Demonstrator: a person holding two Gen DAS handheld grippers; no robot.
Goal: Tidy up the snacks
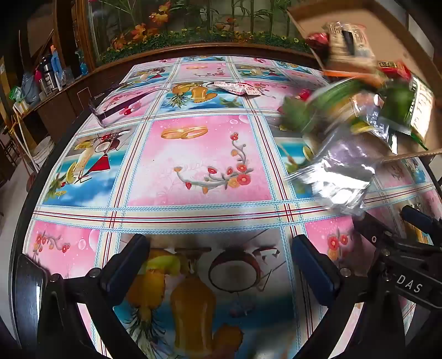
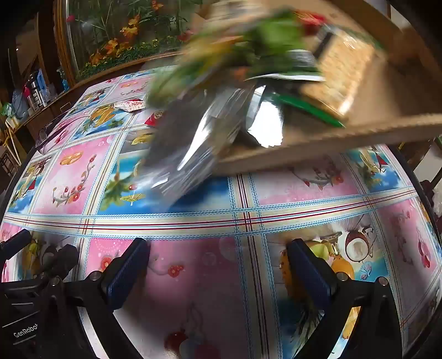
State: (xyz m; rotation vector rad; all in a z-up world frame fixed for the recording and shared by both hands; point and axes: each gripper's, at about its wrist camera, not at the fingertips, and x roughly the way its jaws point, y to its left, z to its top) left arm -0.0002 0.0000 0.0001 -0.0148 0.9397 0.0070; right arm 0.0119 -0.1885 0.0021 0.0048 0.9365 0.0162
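A cardboard box (image 1: 306, 19) (image 2: 386, 94) hangs tilted above the table's far right. Snack packets tumble from it in a blur. Among them are a silver pouch (image 1: 342, 171) (image 2: 193, 143), green packets (image 1: 331, 96) (image 2: 262, 41) and a tan printed bag (image 2: 339, 69). A white-and-red packet (image 1: 237, 88) (image 2: 129, 105) lies flat further back on the table. My left gripper (image 1: 218, 243) is open over the near table, nothing between its fingers. My right gripper (image 2: 218, 244) is open too and holds nothing. Both stand well short of the packets.
The round table (image 1: 199, 163) wears a glossy pink-and-blue patterned cloth. A clear plastic box (image 1: 116, 107) sits at its far left edge. Behind are a framed flower picture (image 1: 193, 24) and a cluttered wooden shelf (image 1: 41, 82). The other gripper's body shows at the right (image 1: 408, 254).
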